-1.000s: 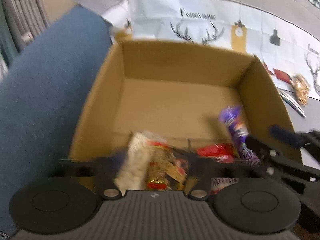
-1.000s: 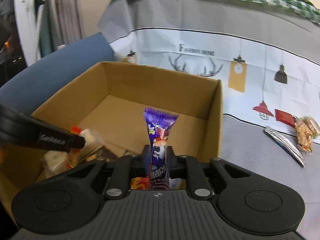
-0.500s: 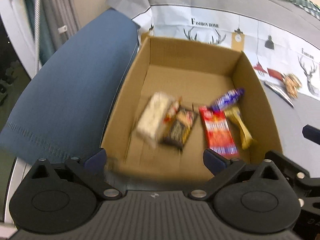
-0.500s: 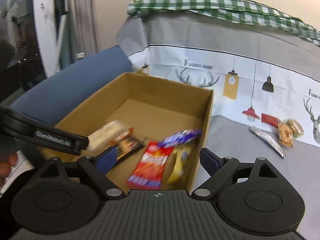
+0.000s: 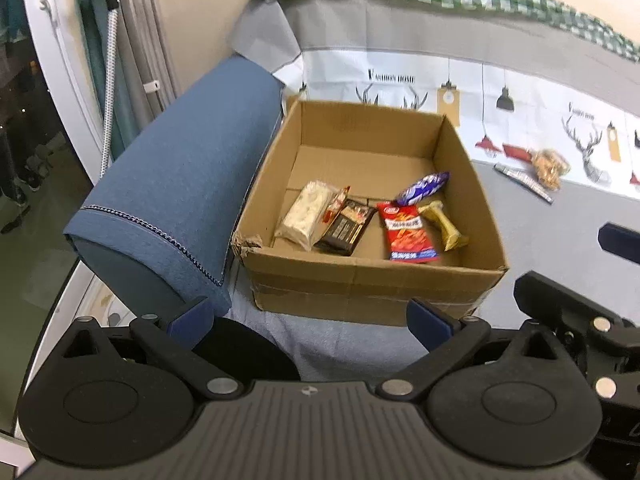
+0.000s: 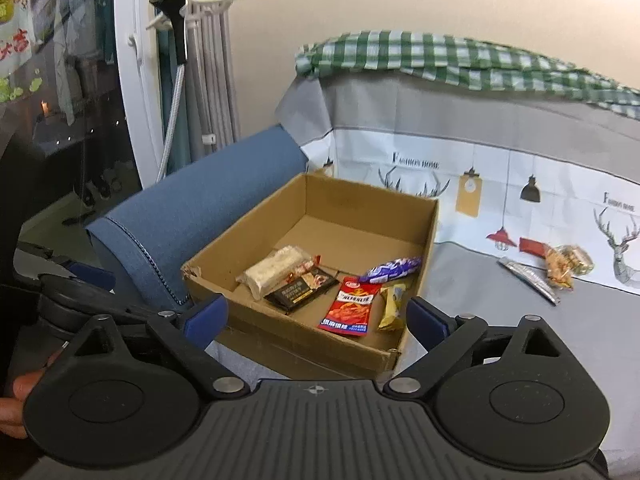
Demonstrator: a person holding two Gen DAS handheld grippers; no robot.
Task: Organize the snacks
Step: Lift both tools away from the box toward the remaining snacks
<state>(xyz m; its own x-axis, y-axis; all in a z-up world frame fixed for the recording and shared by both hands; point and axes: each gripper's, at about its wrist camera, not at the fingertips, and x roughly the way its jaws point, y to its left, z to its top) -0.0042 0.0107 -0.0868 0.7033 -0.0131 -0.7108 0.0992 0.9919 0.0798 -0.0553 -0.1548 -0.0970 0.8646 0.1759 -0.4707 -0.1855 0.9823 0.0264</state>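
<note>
An open cardboard box (image 5: 360,280) (image 6: 224,296) sits on the grey sofa seat. Inside lie a white rice-cake pack (image 5: 306,214) (image 6: 276,268), a dark chocolate bar (image 5: 344,228) (image 6: 300,290), a red snack pack (image 5: 408,232) (image 6: 352,306), a purple wrapper (image 5: 424,188) (image 6: 394,270) and a gold wrapper (image 5: 442,224) (image 6: 392,306). My left gripper (image 5: 310,320) is open and empty, in front of the box. My right gripper (image 6: 316,318) is open and empty, in front of the box.
A blue sofa armrest (image 5: 180,184) (image 6: 200,208) borders the box on the left. More snacks lie to the right on the seat: a silver stick (image 5: 524,182) (image 6: 528,280), a red pack (image 6: 534,246) and a clear bag of crackers (image 5: 548,166) (image 6: 566,264). A curtain and window stand at the far left.
Both grippers opened and dropped their snacks into the box: left the rice-cake pack, right the purple wrapper. Both have since pulled back and up, away from the box.
</note>
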